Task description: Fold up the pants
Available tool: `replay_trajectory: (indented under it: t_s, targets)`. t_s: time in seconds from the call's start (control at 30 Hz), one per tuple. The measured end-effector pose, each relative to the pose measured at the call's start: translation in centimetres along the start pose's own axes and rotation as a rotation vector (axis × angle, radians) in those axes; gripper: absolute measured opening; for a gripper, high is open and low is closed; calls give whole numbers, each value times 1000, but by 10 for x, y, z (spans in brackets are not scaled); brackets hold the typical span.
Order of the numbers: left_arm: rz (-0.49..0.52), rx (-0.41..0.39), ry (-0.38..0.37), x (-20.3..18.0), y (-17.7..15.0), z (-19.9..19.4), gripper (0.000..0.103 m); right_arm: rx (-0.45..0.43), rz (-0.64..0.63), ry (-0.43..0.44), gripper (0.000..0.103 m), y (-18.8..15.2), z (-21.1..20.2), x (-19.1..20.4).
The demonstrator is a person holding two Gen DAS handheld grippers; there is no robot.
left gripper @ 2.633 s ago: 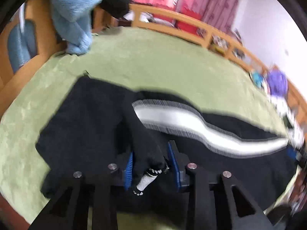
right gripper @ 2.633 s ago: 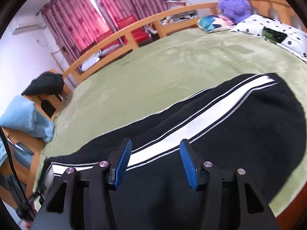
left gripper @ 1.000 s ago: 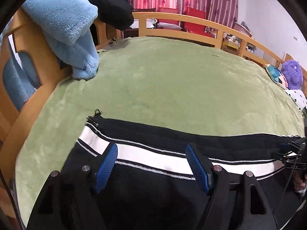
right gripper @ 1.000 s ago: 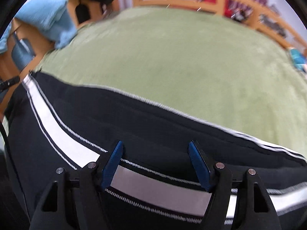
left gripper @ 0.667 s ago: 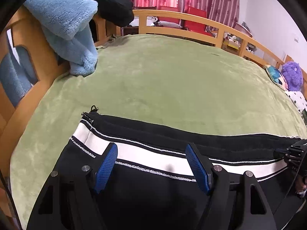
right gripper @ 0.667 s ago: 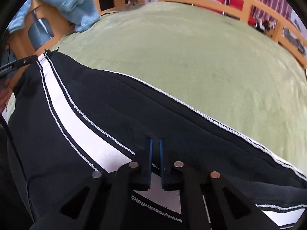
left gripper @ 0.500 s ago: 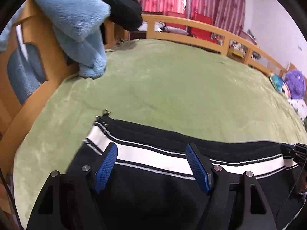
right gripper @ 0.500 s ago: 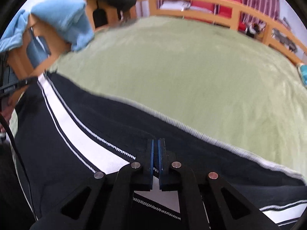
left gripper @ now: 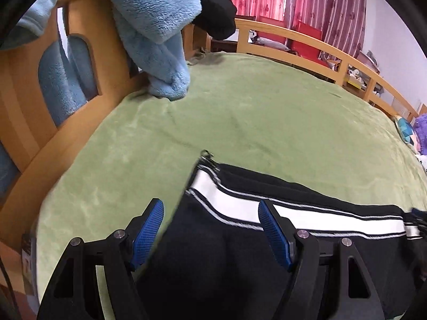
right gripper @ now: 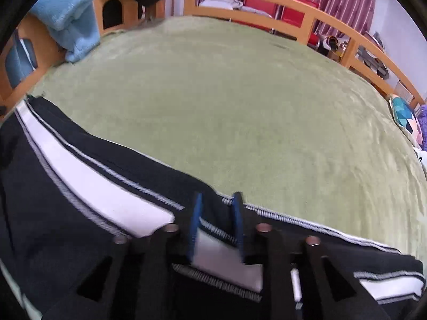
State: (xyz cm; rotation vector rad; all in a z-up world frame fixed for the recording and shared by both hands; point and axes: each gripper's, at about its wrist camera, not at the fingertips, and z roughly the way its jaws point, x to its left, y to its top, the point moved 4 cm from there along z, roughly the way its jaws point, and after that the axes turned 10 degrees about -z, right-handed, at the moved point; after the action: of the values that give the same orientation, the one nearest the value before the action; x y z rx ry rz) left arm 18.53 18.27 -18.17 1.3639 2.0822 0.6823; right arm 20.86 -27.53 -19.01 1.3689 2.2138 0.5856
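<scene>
Black pants (left gripper: pixel 218 253) with a white side stripe lie flat across the near part of a green bed blanket (left gripper: pixel 253 112). My left gripper (left gripper: pixel 210 229) is open, its blue pads spread over the left end of the pants near a small zipper pull. In the right wrist view the pants (right gripper: pixel 66 186) stretch from left to right. My right gripper (right gripper: pixel 217 221) has its blue pads partly apart over a raised bit of the striped fabric at mid length; the frame is blurred there.
A light blue fleece blanket (left gripper: pixel 157 32) and a black garment (left gripper: pixel 213 18) hang over the wooden bed frame (left gripper: pixel 34 101) at the left. A wooden rail (right gripper: pixel 267 2) runs along the far side. A patterned pillow (right gripper: pixel 405 117) and purple plush toy lie at the right.
My right gripper shut on the stripe at mid length, and now its pads have parted somewhat. My left gripper stayed open and shifted left, so the pants' end lies between its pads.
</scene>
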Motion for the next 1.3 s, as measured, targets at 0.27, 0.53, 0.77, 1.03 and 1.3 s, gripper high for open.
replay_trajectory:
  t_s: [0.27,0.53,0.77,1.03,1.3]
  targets:
    - [-72,81,-37,10,26,48,70,-61,200,-61,54,-46,-68,-13]
    - [9,89,-61,-10,42,79,18,26,353,-77,54,-62,-39,-48]
    - [6,22,-40,-8,72,77,18,20,382,-90,54,-68,-34,-56]
    - [-55,95,4,11,51,65,72,16,348,-77,54,-65,-36,-45]
    - [-169,72,-148,35,-10,-35,72,-34,331,-27,54,-59,-52,-30]
